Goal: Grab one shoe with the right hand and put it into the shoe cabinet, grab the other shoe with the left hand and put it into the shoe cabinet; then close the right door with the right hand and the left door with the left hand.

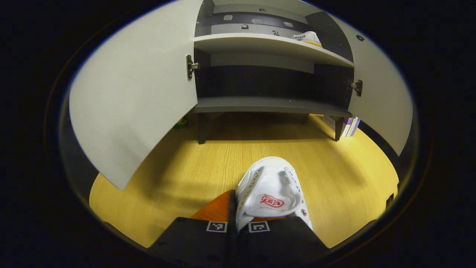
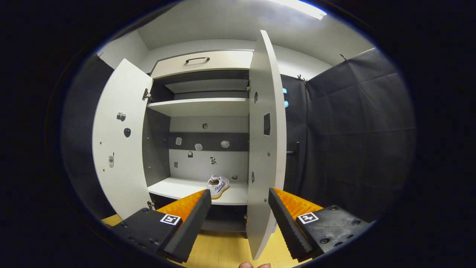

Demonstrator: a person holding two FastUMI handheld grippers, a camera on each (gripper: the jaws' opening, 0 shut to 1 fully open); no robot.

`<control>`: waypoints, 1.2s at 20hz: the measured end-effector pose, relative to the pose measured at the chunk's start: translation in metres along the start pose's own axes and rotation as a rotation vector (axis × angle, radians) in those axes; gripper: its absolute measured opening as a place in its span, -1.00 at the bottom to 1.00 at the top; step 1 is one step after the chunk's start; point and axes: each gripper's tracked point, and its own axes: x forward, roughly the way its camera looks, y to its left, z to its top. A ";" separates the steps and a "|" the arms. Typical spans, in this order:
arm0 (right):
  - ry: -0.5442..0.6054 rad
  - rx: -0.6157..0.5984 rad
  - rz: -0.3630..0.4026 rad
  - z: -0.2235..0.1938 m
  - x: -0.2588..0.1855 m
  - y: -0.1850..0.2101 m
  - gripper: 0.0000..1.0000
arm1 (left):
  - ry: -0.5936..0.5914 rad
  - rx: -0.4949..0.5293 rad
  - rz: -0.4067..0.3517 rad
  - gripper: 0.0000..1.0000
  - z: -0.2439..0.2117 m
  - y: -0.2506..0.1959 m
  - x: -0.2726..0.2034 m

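Left gripper (image 1: 238, 227) clamps your second white canvas shoe (image 1: 270, 190); right gripper (image 2: 240, 219) gapes empty. First white shoe (image 2: 218, 185) shelved; both doors left.

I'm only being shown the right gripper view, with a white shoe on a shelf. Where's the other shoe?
Observer: The second white shoe is in the left gripper, whose jaws are closed on it, above the wooden floor.
Operator: Does the cupboard stand flat on the floor?
Observer: No, the shoe cabinet is raised on short dark legs, with open space beneath it.
Operator: Is anything lying near those legs?
Observer: Yes, some books stand by the right leg.
Operator: And the shoe I see, which way does it sit?
Observer: The left gripper view shows the shelved shoe toward the right end of the middle shelf.
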 end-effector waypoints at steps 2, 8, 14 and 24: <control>0.012 0.020 0.015 0.000 -0.005 -0.008 0.96 | -0.016 -0.008 0.014 -0.87 0.023 0.000 -0.017; 0.147 0.073 0.021 -0.031 -0.024 -0.043 0.96 | -0.070 -0.122 0.073 -0.87 0.115 0.002 -0.064; 0.159 0.090 -0.008 -0.039 -0.031 -0.089 0.98 | -0.148 -0.131 0.121 -0.87 0.221 -0.014 -0.082; 0.195 0.103 -0.047 -0.052 -0.017 -0.140 0.97 | -0.244 -0.121 0.181 -0.87 0.382 -0.031 -0.039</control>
